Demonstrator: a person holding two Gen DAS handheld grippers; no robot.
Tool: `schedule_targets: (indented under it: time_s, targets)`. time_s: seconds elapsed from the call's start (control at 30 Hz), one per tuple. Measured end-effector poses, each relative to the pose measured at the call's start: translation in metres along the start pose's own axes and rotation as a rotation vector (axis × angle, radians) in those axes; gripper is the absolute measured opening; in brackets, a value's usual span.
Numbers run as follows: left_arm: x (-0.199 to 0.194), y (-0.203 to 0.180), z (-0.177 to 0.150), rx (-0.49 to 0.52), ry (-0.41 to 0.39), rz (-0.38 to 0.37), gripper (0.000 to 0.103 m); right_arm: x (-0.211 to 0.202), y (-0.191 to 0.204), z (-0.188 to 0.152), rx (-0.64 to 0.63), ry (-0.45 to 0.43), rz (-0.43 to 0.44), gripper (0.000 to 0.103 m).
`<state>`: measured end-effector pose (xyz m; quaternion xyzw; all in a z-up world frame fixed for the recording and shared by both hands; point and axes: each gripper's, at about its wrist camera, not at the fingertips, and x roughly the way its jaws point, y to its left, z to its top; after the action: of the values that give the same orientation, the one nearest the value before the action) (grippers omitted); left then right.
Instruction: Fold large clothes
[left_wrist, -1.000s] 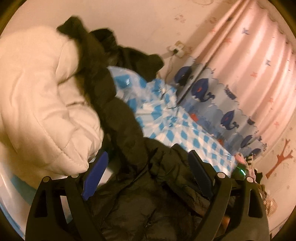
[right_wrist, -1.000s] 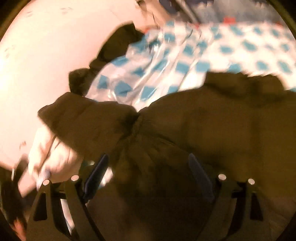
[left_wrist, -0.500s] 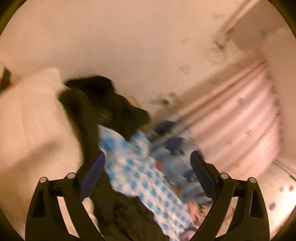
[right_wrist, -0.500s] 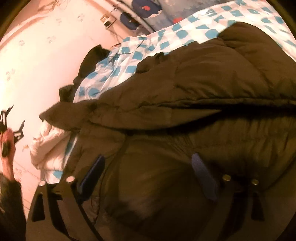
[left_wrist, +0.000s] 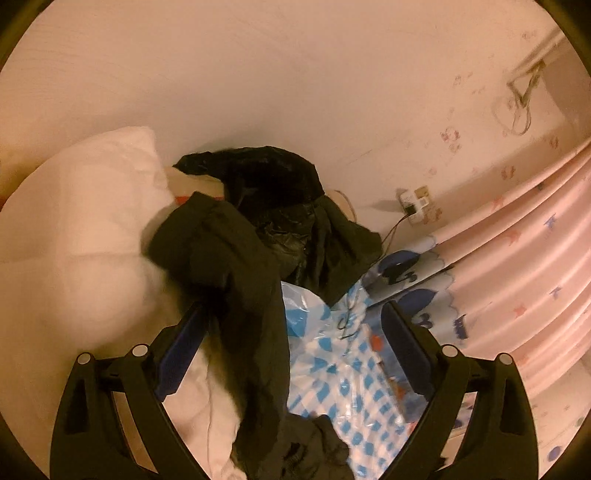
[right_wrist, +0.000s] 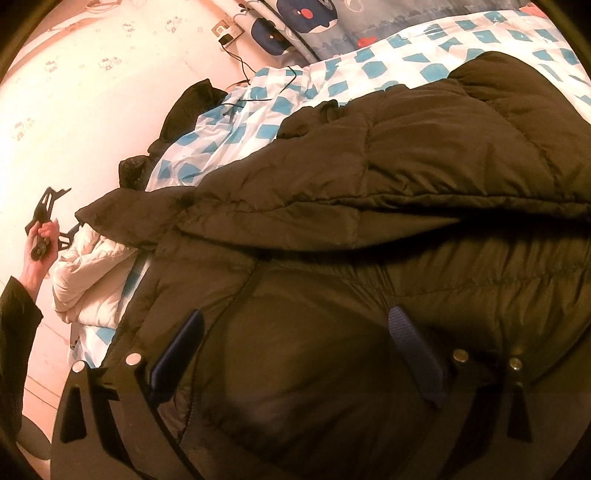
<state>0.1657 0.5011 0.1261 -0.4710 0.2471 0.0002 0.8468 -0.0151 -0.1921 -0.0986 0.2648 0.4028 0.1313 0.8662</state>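
Right tongs (right_wrist: 295, 354) open over jacket (right_wrist: 369, 221) lying crosswise.

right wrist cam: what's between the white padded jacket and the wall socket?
In the right wrist view, the blue-checked bed cover and a black garment piled at the wall lie between the white padded jacket and the wall socket.

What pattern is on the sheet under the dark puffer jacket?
Blue squares on white, a check pattern on the sheet, clearest in the right wrist view.
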Motion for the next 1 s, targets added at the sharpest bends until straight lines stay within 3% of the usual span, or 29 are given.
schedule_targets:
  time_s: [0.13, 0.17, 0.2, 0.23, 0.27, 0.3, 0.33, 0.47, 0.67, 0.77, 0.87, 0.93, 1.0]
  targets:
    - [0.022, -0.005, 0.009, 0.015, 0.015, 0.127, 0.089, 0.001, 0.002, 0.000, -0.007, 0.004, -0.010, 0.096]
    - [0.030, -0.005, 0.011, 0.018, 0.023, 0.172, 0.084, 0.001, 0.003, 0.000, -0.008, 0.005, -0.012, 0.096]
    - [0.036, -0.006, 0.011, 0.023, 0.043, 0.192, 0.059, 0.001, 0.003, 0.000, -0.011, 0.006, -0.015, 0.096]
    - [0.040, -0.004, 0.011, 0.024, 0.075, 0.182, 0.026, 0.002, 0.003, 0.000, -0.013, 0.007, -0.017, 0.096]
    - [0.045, -0.002, 0.010, 0.022, 0.106, 0.183, 0.020, 0.002, 0.004, 0.000, -0.013, 0.008, -0.018, 0.096]
    - [0.046, -0.005, 0.009, 0.039, 0.092, 0.203, 0.010, 0.002, 0.004, 0.000, -0.013, 0.008, -0.018, 0.096]
    - [0.044, -0.008, 0.007, 0.063, 0.076, 0.205, 0.007, 0.002, 0.004, 0.000, -0.012, 0.009, -0.019, 0.096]
    - [0.025, -0.036, -0.007, 0.176, 0.007, 0.150, 0.005, -0.002, 0.007, 0.004, -0.003, 0.011, -0.024, 0.096]
    - [-0.008, -0.143, -0.054, 0.469, -0.038, -0.024, 0.004, -0.049, 0.029, 0.044, -0.107, -0.189, -0.047, 0.096]
    - [-0.015, -0.191, -0.085, 0.547, -0.017, -0.115, 0.004, -0.057, 0.014, 0.067, -0.090, -0.203, -0.095, 0.096]
    - [-0.020, -0.243, -0.139, 0.654, 0.038, -0.220, 0.004, -0.050, -0.029, 0.082, 0.037, -0.133, -0.138, 0.096]
    - [-0.018, -0.271, -0.181, 0.717, 0.096, -0.282, 0.004, -0.041, -0.065, 0.079, 0.211, -0.068, -0.086, 0.096]
    - [-0.010, -0.293, -0.232, 0.772, 0.171, -0.345, 0.004, -0.044, -0.087, 0.074, 0.351, -0.082, 0.003, 0.096]
